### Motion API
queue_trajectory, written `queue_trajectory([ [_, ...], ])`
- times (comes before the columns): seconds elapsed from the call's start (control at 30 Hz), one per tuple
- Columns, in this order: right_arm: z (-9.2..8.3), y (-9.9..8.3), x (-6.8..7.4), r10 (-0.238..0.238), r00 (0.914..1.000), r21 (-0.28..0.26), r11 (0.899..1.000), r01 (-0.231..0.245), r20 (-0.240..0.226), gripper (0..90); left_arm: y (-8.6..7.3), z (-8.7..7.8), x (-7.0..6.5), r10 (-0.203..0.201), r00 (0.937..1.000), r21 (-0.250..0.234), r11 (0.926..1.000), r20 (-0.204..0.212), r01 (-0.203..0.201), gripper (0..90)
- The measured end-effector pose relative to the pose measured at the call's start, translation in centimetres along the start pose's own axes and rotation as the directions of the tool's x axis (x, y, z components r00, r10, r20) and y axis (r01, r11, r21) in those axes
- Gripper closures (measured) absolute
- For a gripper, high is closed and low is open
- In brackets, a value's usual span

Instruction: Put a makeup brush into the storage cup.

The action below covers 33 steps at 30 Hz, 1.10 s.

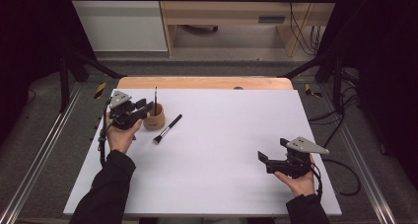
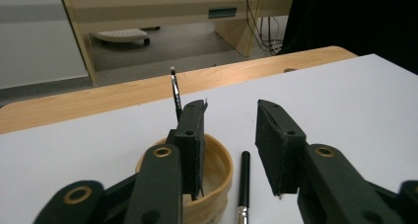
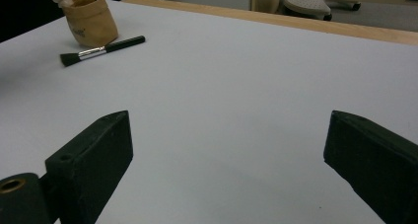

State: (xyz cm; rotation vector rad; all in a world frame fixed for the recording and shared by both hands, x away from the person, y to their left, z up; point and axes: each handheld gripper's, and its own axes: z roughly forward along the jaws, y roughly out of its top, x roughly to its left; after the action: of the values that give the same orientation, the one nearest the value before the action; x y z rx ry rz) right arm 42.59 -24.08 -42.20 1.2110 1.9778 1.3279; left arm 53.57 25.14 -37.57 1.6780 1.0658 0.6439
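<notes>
A white board [image 1: 222, 150] covers a light wooden table [image 1: 204, 83], whose far edge shows bare. Grey floor [image 1: 44, 135] surrounds it, with metal rails [image 1: 37, 155] along left and right. Far off stand a white cabinet [image 1: 118, 21] and a pale wooden desk [image 1: 226, 12]; black cables [image 1: 303, 31] hang at its right. Black curtains darken both sides.

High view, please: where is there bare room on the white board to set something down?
The middle of the white board, between the brush and the right gripper, lies bare, as does its far right. It is crowded around the cup by the left gripper.
</notes>
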Motion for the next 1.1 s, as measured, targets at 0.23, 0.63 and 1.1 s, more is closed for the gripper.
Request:
queue_trajectory([
  [0.23,0.1,0.0,0.1,-0.005,1.0000,-0.001,1.000,0.005,-0.001,5.0,-0.4,-2.2,-0.5,0.000,0.9988,-0.020,0.9998,0.048,0.001,55.8],
  [0.63,0.0,0.0,0.0,-0.009,1.0000,-0.002,1.000,0.009,0.003,5.0,-2.5,-3.9,-1.4,-0.010,0.9964,-0.034,0.9993,0.084,0.012,48.3],
  [1.1,-0.3,0.1,0.0,-0.008,1.0000,-0.011,1.000,0.008,0.004,4.9,-4.5,-4.8,-2.4,-0.005,0.9951,-0.030,0.9995,0.099,0.008,37.4],
])
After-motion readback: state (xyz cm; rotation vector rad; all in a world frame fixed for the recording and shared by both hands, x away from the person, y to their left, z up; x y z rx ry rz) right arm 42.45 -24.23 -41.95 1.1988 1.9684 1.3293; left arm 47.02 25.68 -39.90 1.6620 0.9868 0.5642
